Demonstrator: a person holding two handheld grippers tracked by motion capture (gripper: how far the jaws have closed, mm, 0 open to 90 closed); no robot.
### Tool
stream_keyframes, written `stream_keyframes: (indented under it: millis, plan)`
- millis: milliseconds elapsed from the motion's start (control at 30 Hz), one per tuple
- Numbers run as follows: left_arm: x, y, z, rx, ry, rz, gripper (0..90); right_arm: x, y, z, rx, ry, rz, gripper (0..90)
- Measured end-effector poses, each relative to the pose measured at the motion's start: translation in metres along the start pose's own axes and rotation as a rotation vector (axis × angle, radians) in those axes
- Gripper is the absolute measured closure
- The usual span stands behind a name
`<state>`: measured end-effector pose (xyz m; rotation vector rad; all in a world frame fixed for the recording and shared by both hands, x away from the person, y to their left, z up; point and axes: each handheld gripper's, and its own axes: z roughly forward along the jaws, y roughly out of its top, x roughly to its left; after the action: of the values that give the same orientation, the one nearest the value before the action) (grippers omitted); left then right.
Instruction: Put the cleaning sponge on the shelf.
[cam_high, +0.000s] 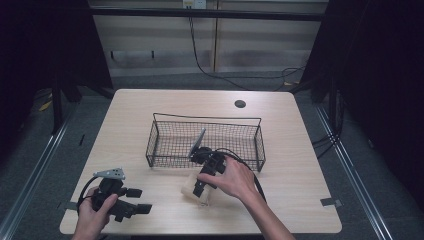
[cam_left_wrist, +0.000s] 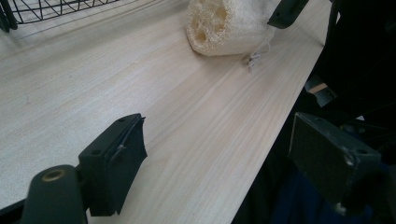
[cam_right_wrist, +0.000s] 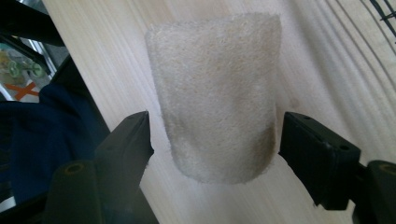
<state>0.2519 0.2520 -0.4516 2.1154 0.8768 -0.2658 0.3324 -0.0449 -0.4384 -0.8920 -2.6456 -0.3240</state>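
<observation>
A: I'm bringing the right gripper (cam_high: 199, 189) down over the loofah sponge (cam_right_wrist: 215, 95), which is lying on the table (cam_high: 150, 107) just in front of the wire basket (cam_high: 159, 131).

B: Are the jaws gripping it?

A: Not that I'm seeing. In the right gripper view the 2 pads are standing either side of it with a sliver of gap each side, so I'm calling them released.

B: And the left gripper (cam_high: 142, 200)?

A: Resting near the table's front-left edge, jaws wide, nothing between them.

B: Advice?

A: I'm keeping the sponge centred, squeezing gently since it looks soft, then lifting straight up.
</observation>
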Motion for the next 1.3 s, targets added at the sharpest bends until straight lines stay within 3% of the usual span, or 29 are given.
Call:
stream_keyframes:
  millis: [100, 500, 700, 1300]
  plan:
    - [0.0, 0.0, 0.0, -0.002, 0.001, 0.0, 18.1, -0.001, 0.001, 0.003, 0.015, -0.022, -0.013, 23.3]
    - [0.0, 0.0, 0.0, -0.009, 0.002, -0.004, 18.1, 0.001, 0.006, 0.018, 0.057, -0.038, -0.039, 22.0]
    - [0.0, 0.0, 0.0, -0.006, 0.0, -0.002, 18.1, 0.001, 0.007, 0.022, 0.071, -0.042, -0.051, 27.0]
    - [0.0, 0.0, 0.0, -0.004, -0.002, -0.002, 18.1, 0.004, 0.007, 0.017, 0.067, -0.012, -0.04, 30.2]
